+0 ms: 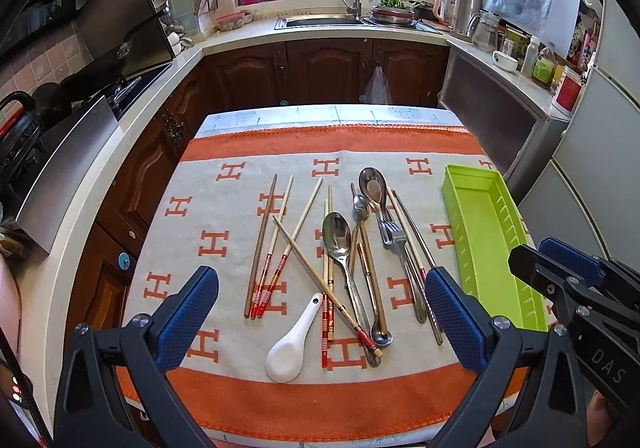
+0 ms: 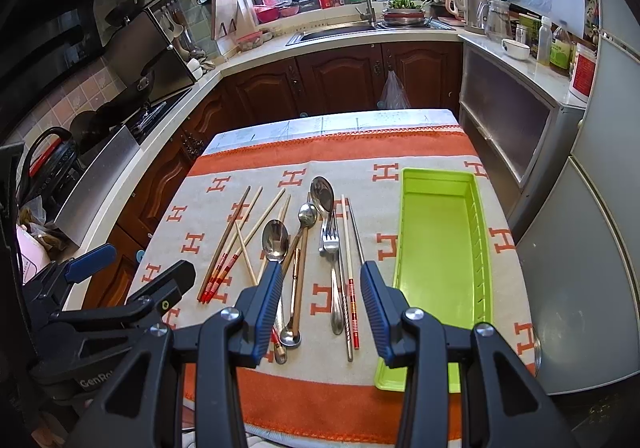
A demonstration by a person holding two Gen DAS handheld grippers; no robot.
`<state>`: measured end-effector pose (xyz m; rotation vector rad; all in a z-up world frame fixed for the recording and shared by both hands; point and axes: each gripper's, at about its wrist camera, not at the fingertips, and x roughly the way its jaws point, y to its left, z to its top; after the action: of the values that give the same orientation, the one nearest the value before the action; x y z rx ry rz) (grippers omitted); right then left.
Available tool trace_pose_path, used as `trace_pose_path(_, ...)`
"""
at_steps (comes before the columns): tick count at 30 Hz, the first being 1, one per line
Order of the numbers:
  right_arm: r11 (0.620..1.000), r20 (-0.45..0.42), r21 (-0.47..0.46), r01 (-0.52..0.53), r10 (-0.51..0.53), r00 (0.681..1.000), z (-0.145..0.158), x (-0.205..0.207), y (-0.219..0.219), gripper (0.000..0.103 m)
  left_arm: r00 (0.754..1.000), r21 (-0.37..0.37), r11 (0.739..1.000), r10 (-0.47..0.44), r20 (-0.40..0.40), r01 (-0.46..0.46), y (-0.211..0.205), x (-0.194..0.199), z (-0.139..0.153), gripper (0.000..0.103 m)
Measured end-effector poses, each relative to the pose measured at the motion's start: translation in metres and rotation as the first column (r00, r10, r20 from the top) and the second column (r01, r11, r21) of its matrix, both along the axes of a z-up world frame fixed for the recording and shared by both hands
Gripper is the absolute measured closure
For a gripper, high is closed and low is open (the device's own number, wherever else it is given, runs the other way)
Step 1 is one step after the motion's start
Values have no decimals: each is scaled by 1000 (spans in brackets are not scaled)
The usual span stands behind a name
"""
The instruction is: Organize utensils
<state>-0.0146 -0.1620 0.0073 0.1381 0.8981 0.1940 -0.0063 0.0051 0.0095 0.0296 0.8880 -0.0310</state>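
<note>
Orange-patterned cloth point(image 1: 240, 388): covers the surface, cushioning loose utensils.
Left hand-held gripper point(image 1: 320, 312): jaws wide, empty, poised above the pile.
Utensils point(image 1: 340, 248): scattered mid-cloth, unsorted.
Right hand-held gripper point(image 2: 318, 302): jaws wide, empty.
Green tray point(image 2: 440, 248): empty, far right, evidently the destination.

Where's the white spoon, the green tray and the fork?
white spoon point(image 1: 289, 355), left wrist view, on its bowl.
green tray point(image 2: 436, 248), right wrist view, on its bare floor.
fork point(image 2: 330, 244), right wrist view, on its prongs.
</note>
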Motion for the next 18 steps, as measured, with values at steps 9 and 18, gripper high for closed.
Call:
trace_pose_path(9,1000,2,-2,-6,6,1000,1,-2,3,62,1000,9,1000,1,5,-1,0,-1,1,1)
trace_pose_path(18,1000,5,-5,-18,18,1000,3,-5,7,62,1000,-1,1000,3,-2,-3,4,-1,-1,1)
